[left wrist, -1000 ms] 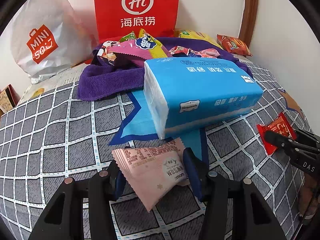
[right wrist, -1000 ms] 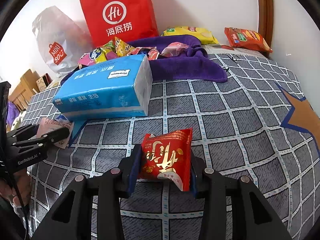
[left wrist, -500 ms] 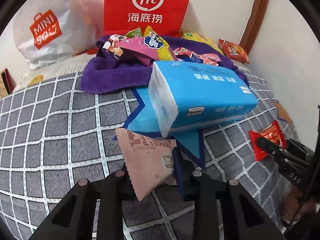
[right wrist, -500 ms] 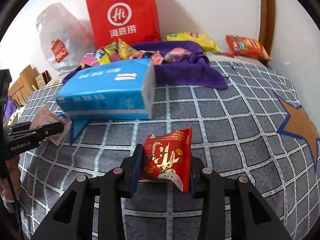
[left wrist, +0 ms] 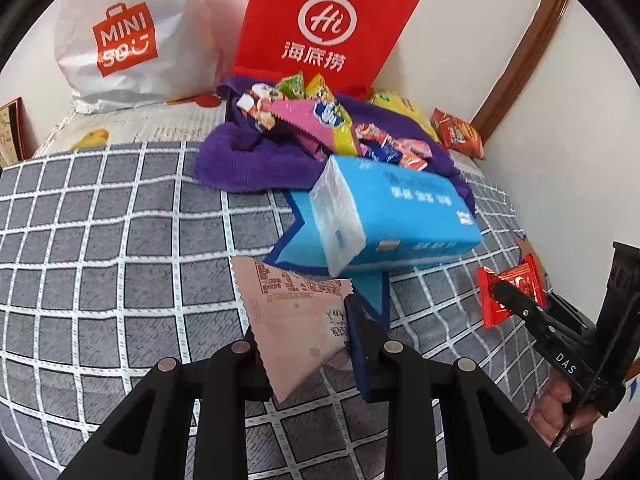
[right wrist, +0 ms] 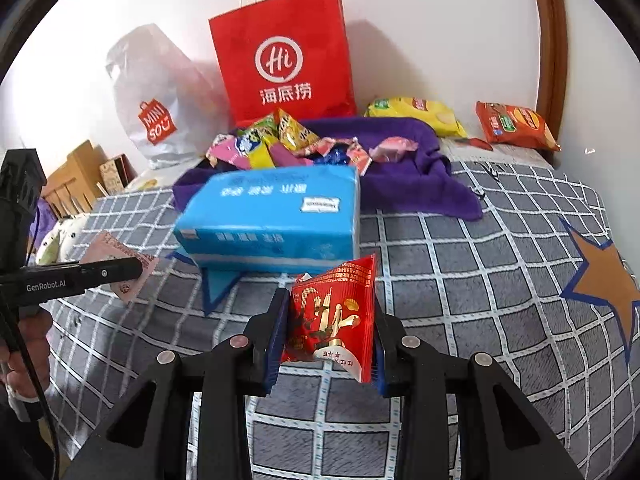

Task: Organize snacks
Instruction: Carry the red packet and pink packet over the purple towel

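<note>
Holding a pink snack packet (left wrist: 292, 320) clear of the bed, the left gripper (left wrist: 304, 344) has its fingers clenched on the packet's lower part, the jaws having just closed. To its right the right gripper (right wrist: 326, 336) grasps a red snack packet (right wrist: 334, 316) by both side edges, also lifted off the checked bedspread (right wrist: 460, 280).

Both packets look light, thin and crinkly — soft film that will buckle, and probably slippery, so a hold across a flat seam or side edge seems safer than squeezing the puffed middle, where the contents could crush. The pink one juts out tilted from the fingers and might swing or slide.

Just beyond them a blue tissue pack (left wrist: 396, 220) lies on the bedspread. Farther off, a heap of small snacks (right wrist: 288, 140) sits on a purple towel (right wrist: 420, 184), with a yellow chip bag (right wrist: 416, 114) and an orange chip bag (right wrist: 516, 124) at the far right. Against the wall stand a red paper bag (right wrist: 284, 56) and a white shopping bag (left wrist: 132, 32) — likely destinations, though I cannot tell which.
</note>
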The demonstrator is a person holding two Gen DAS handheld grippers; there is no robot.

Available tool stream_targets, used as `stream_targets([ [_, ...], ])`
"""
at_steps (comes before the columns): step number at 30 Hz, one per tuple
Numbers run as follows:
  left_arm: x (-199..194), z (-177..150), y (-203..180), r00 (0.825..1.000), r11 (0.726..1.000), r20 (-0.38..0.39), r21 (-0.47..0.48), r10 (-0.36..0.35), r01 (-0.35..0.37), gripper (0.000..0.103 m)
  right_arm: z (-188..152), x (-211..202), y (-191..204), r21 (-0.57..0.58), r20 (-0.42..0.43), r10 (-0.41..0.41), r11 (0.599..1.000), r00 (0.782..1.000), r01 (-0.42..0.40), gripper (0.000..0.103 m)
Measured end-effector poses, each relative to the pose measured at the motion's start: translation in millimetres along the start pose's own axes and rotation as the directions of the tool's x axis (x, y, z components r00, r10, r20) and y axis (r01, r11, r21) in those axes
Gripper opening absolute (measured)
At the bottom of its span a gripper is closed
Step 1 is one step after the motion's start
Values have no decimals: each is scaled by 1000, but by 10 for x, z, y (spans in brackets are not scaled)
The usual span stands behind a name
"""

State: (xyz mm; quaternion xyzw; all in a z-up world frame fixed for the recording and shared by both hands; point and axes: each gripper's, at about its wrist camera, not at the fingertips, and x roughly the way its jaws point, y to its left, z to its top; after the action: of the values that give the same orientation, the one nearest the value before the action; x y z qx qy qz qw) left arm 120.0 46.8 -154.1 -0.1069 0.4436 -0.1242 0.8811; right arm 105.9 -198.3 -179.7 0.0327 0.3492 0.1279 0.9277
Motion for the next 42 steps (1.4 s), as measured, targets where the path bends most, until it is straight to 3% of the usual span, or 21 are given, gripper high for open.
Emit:
stream_targets([
  [10,-159,326,-147,999,1000,39,12,12,-12,26,376,-69,20,5,36,-3,1000,999,3,36],
  [21,-119,902,-147,998,999,38,-15,40,-39,26,1066,16,59,-28,97,-8,1000,995,11,36],
  [33,127,1684,-90,995,997,63,-37,74,-72,26,1871,512,3,-12,94,-63,998,994,65,36],
  [42,430,2023,-33,996,996,40,-48,73,-71,26,2184,874,-36,2,90,-60,998,994,60,36],
])
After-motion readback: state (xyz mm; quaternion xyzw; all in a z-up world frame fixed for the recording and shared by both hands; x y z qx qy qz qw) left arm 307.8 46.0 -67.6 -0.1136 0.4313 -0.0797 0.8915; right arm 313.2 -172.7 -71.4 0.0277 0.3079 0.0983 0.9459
